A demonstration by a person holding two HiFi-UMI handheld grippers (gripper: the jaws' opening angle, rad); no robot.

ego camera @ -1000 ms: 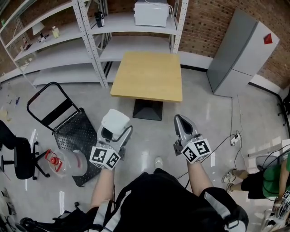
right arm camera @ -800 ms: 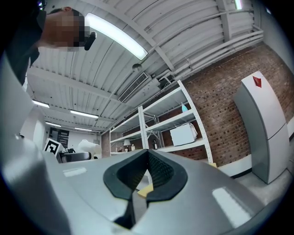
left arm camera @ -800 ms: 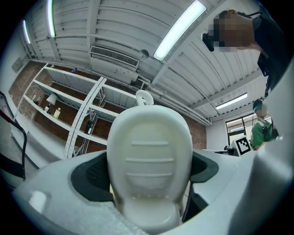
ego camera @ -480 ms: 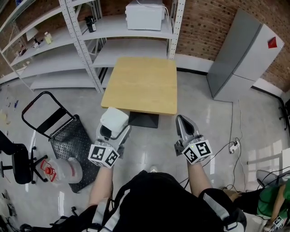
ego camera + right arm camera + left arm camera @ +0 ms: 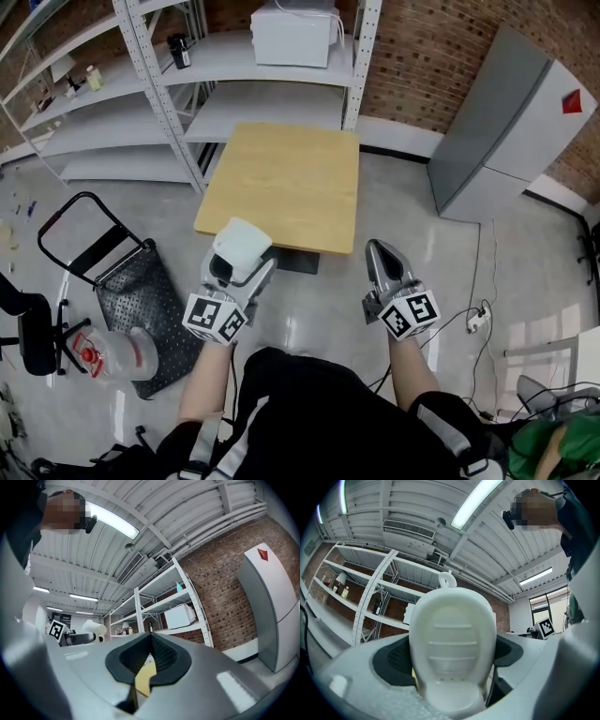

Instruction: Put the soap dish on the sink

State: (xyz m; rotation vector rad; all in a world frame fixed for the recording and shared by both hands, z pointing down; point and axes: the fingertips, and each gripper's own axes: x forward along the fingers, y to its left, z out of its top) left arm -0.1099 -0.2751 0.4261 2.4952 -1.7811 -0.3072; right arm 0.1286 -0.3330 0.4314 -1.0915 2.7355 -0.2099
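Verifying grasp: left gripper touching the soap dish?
Touching. Left gripper view shows the left gripper shut on the soap dish, pressing both its sides.

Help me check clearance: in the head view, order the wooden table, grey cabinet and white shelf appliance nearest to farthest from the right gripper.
1. Wooden table, just ahead-left of the right gripper.
2. Grey cabinet, ahead-right, by the brick wall.
3. White appliance, on the shelf beyond the table.
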